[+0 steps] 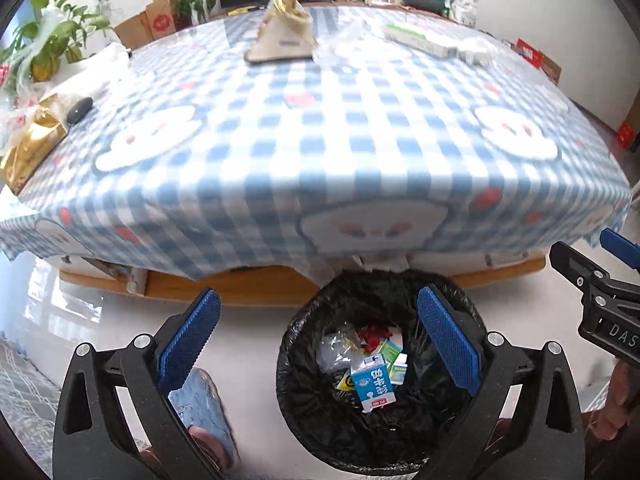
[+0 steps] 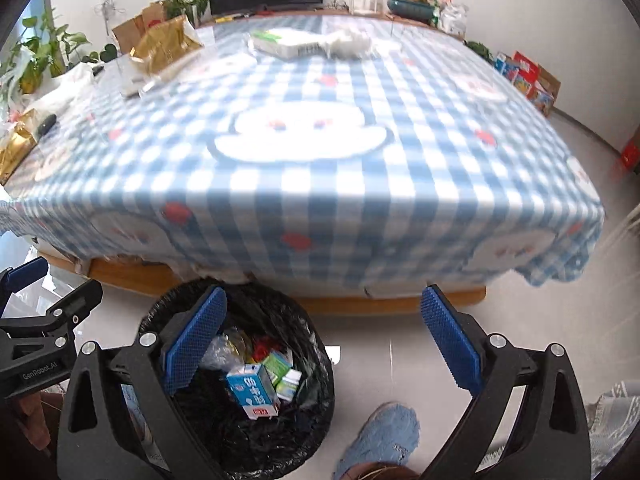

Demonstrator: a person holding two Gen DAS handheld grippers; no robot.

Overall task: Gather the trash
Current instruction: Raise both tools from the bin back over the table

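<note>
checked tablecloth motion-blurred, bin base cut off, slipper partly cropped

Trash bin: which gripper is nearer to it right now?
Left. The left gripper hangs open above the trash bin, its right finger over the opening. The right gripper, also open, sits off to the bin's right, mostly over bare floor.
</note>
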